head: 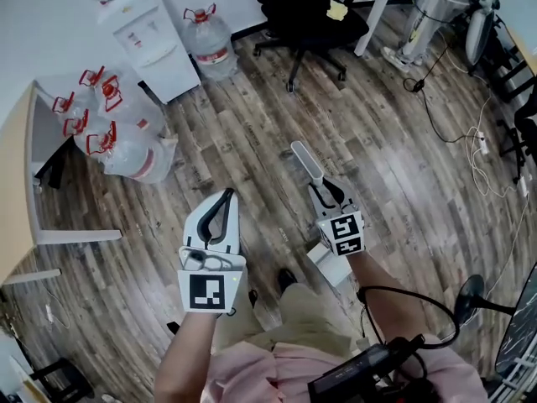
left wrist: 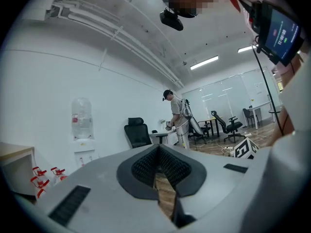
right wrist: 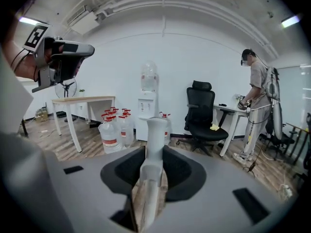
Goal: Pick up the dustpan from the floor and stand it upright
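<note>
The dustpan's long grey handle [head: 307, 163] points away from me over the wood floor, and its pale pan [head: 329, 264] hangs low by my feet, lifted off the floor. My right gripper [head: 326, 191] is shut on the handle. In the right gripper view the handle [right wrist: 154, 144] rises between the jaws, which press on it from both sides. My left gripper [head: 226, 195] hovers to the left of the dustpan, apart from it. Its jaws meet at the tips with nothing between them, as the left gripper view [left wrist: 158, 148] also shows.
Several water jugs [head: 117, 133] lie at the left by a wooden desk [head: 17, 183]. A water dispenser [head: 147, 32] and a black office chair [head: 310, 15] stand at the back. Cables [head: 478, 149] trail at the right. A person [right wrist: 257, 106] stands by a far desk.
</note>
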